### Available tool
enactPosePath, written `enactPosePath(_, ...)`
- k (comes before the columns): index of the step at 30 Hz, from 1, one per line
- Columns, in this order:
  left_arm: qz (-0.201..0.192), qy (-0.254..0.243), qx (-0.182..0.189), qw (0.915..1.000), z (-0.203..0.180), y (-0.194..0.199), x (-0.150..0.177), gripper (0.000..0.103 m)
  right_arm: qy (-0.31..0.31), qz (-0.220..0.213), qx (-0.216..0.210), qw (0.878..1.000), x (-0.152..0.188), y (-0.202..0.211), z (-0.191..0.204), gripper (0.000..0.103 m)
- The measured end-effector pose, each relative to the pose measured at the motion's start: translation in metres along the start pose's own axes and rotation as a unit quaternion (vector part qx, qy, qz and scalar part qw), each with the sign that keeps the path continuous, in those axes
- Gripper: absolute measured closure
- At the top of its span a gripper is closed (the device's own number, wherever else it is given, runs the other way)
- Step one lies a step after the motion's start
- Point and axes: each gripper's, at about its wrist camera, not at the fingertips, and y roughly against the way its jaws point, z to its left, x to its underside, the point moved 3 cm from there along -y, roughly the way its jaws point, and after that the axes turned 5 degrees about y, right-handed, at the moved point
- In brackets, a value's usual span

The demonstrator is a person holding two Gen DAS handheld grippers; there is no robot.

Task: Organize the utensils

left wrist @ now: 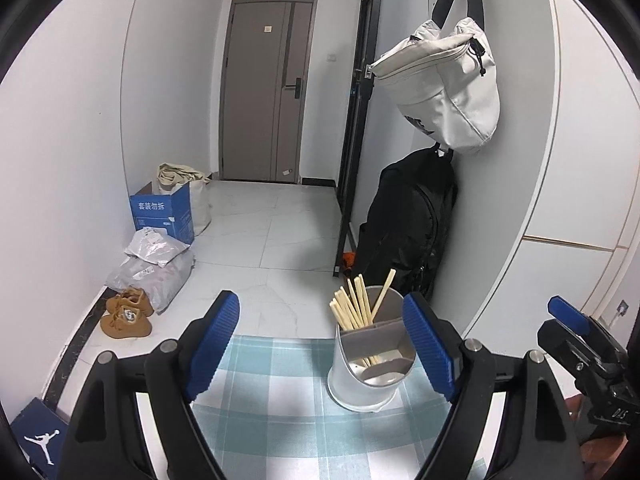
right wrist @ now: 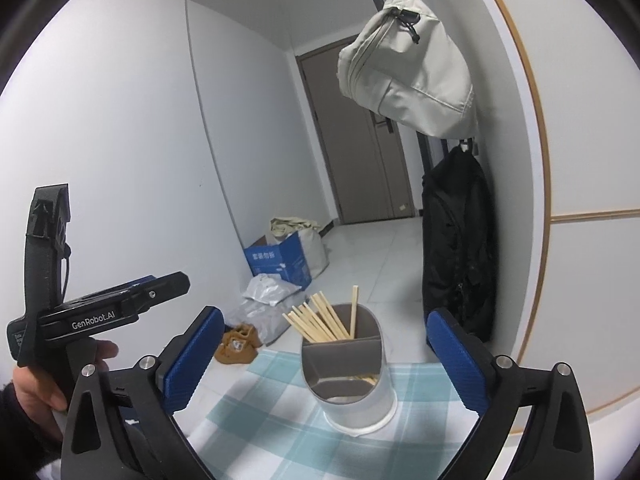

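Chopsticks (left wrist: 357, 307) lower ends hidden inside holder (left wrist: 370, 364).

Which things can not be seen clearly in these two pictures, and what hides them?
- Lower ends of the chopsticks: both views, hidden by the utensil holder wall.
- Holder's near compartment floor: left wrist view, only a blurred reflection; whether anything else lies there is unclear.
- Checkered tablecloth: cut off by the lower edge and the jaws of the left gripper.
- Right gripper: its jaws cover the cloth's sides.
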Motion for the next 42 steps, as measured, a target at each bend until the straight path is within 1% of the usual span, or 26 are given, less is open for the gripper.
enactPosePath(4,-0.019,0.004,-0.004,0.9998,0.006,0.005,0.015,0.023,0.005,-0.012,0.003,1.000,0.020,0.006,0.001,0.000)
enactPosePath(7,-0.036,0.003,-0.010,0.9993,0.008,0.007,0.026,0.023,0.015,-0.012,0.009,1.000,0.034,0.007,0.003,0.000)
enactPosePath(11,-0.047,0.002,-0.013,0.9988,0.011,0.005,0.043,0.023,0.032,-0.017,0.021,0.999,0.051,0.012,0.007,0.000)
enactPosePath(17,-0.069,-0.007,-0.030,0.9971,0.016,0.001,0.066,0.023,0.042,-0.027,0.037,0.998,0.081,0.019,0.010,0.000)
enactPosePath(19,-0.066,-0.024,-0.035,0.9969,0.014,-0.005,0.073,0.023,0.040,-0.018,0.041,0.998,0.090,0.017,0.011,0.000)
enactPosePath(21,-0.062,-0.029,-0.038,0.9969,0.015,-0.008,0.079,0.023,0.035,-0.015,0.031,0.999,0.095,0.014,0.013,0.000)
enactPosePath(25,-0.050,-0.015,-0.041,0.9978,0.022,-0.018,0.087,0.023,0.053,-0.006,0.035,0.998,0.101,0.003,0.014,0.000)
enactPosePath(28,-0.041,-0.010,-0.048,0.9980,0.027,-0.023,0.092,0.023,0.043,-0.005,0.037,0.998,0.101,-0.004,0.011,0.000)
enactPosePath(33,-0.016,-0.005,-0.048,0.9987,0.030,-0.031,0.092,0.023,0.027,-0.002,0.035,0.999,0.104,-0.008,0.008,0.000)
enactPosePath(42,-0.013,-0.006,-0.055,0.9984,0.028,-0.033,0.093,0.023,0.012,-0.001,0.037,0.999,0.106,-0.007,0.003,0.000)
